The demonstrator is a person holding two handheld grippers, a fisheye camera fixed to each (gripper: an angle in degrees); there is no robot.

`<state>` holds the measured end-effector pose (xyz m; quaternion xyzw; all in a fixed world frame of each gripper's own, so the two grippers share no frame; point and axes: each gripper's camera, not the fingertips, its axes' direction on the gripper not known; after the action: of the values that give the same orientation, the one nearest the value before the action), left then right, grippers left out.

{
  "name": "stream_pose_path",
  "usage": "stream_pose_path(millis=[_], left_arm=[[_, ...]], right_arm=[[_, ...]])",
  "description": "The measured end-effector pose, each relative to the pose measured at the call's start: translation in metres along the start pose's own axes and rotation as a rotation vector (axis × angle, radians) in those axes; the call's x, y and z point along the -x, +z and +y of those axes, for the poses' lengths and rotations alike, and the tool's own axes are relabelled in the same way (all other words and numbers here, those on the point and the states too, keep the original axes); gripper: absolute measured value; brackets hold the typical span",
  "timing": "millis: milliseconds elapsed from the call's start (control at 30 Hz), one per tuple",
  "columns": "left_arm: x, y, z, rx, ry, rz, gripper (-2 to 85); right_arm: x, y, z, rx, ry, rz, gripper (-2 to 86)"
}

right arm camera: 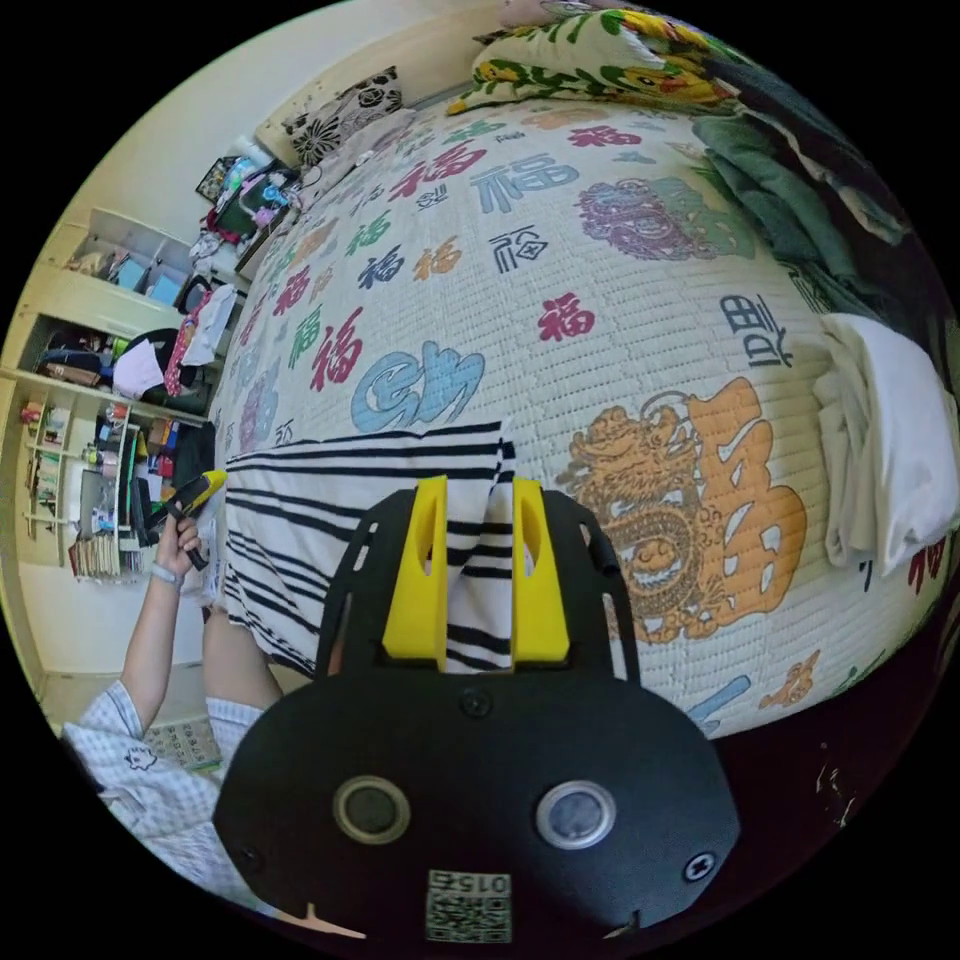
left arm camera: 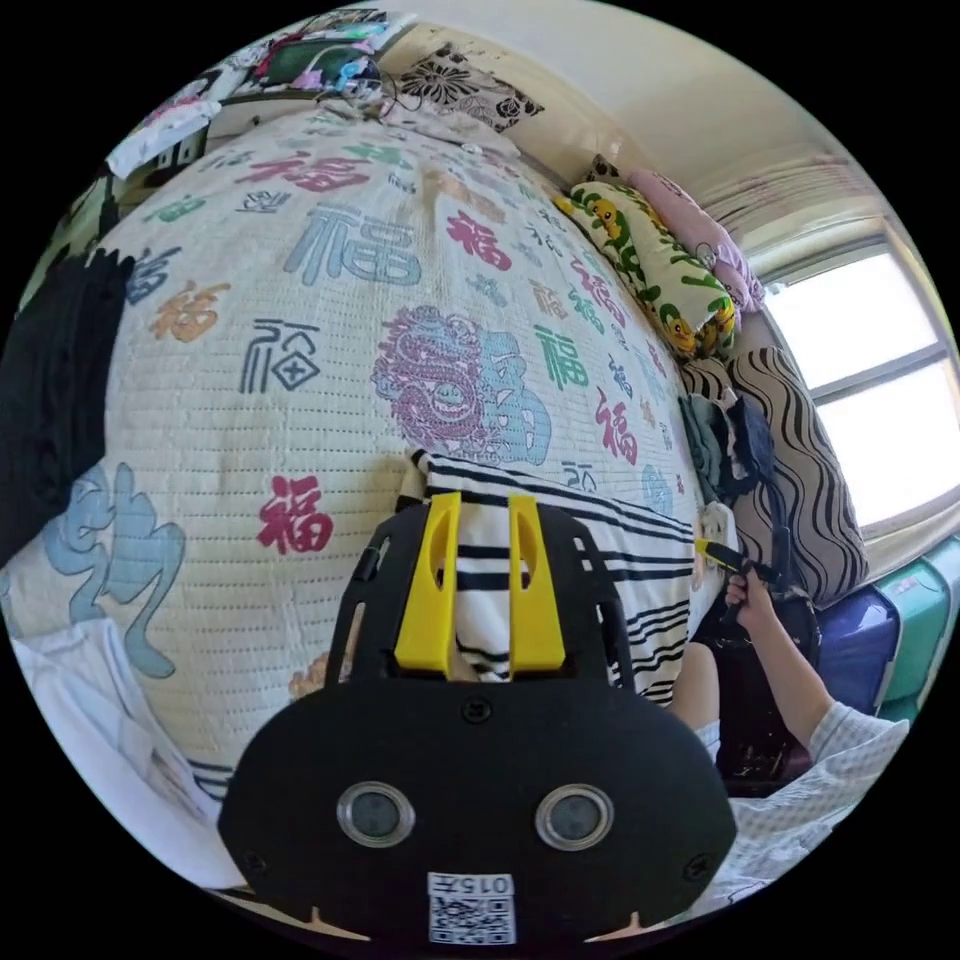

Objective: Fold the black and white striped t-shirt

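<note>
The black and white striped t-shirt [left arm camera: 620, 560] lies stretched along the near edge of a bed with a printed quilt [left arm camera: 330, 300]. In the left gripper view, my left gripper [left arm camera: 485, 500] has its yellow jaws closed on one bunched end of the shirt. At the shirt's far end a hand holds my right gripper [left arm camera: 722, 556]. In the right gripper view, my right gripper [right arm camera: 480, 490] pinches the other end of the shirt [right arm camera: 330, 490] between its jaws. There the left gripper [right arm camera: 195, 495] sits in a hand at the shirt's left end.
A black garment [left arm camera: 50, 400] and a white cloth [left arm camera: 80, 680] lie on the quilt. A white garment [right arm camera: 890, 440] and dark green clothes [right arm camera: 790, 200] sit to one side. Pillows [left arm camera: 650, 260] line the bed by a window [left arm camera: 870, 380]. Shelves [right arm camera: 80, 420] stand beyond.
</note>
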<state>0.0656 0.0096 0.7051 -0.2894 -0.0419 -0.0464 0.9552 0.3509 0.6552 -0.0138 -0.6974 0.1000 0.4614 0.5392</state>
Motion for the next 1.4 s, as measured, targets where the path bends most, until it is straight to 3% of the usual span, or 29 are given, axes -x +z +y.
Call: stream_pose_path(millis=[100,300,500,600,700,933,1100,1267,1400], left_arm=[[0.029,0.014,-0.012,0.022,0.014,-0.002,0.7],[0.073,0.003,-0.027,-0.02,0.058,-0.078,-0.2],[0.117,-0.009,0.026,0.025,0.041,-0.019,7.5],[0.143,0.014,0.046,0.09,0.055,0.013,5.5],[0.166,0.022,0.046,0.032,0.019,0.126,1.0],[0.182,0.027,0.046,0.061,0.037,-0.056,1.2],[0.172,-0.02,0.105,-0.006,0.073,-0.096,4.7],[0.13,-0.025,0.21,0.104,0.14,0.103,6.0],[0.122,0.007,0.254,0.193,0.115,0.111,5.8]], right_arm=[[-0.014,0.008,-0.009,0.039,0.034,-0.032,6.9],[-0.016,-0.002,-0.014,0.051,-0.018,-0.027,-0.2],[-0.015,-0.018,-0.009,0.018,0.039,-0.049,-0.8],[-0.008,-0.029,-0.009,0.018,0.023,-0.044,-0.8],[0.002,-0.042,-0.013,0.037,0.013,-0.034,-0.7],[0.034,-0.072,-0.029,0.06,-0.019,0.041,-0.6],[0.054,-0.101,-0.018,0.057,-0.029,0.03,-0.3],[0.11,-0.145,0.039,0.099,-0.211,0.019,-0.5],[0.171,-0.14,0.084,0.313,-0.408,-0.17,-0.6]])
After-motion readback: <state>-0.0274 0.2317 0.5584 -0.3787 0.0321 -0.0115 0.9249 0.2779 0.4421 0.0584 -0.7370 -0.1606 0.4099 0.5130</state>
